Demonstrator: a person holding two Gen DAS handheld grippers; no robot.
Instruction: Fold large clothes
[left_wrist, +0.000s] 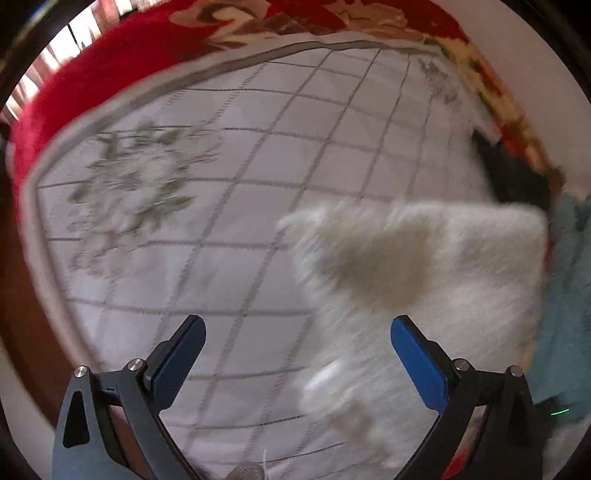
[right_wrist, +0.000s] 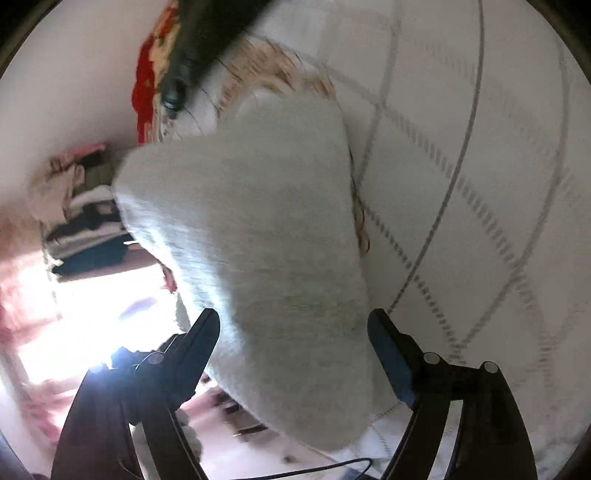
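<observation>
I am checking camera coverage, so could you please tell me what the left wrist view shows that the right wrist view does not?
Only the left wrist view shows the grey flower print on the white checked bed cover and the red blanket's full spread. Only the right wrist view shows a stack of folded clothes and a bright window. Both show the fluffy white garment on that cover, with open jaws.

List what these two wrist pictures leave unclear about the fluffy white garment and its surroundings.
- Fluffy white garment: left wrist view, motion blur hides folds and type; the black right tool and picture edge cover its far side.
- Same garment: right wrist view, lower end cut off behind the tool's arms.
- Stacked folded clothes: right wrist view, small, blurred, beside window glare.
</observation>
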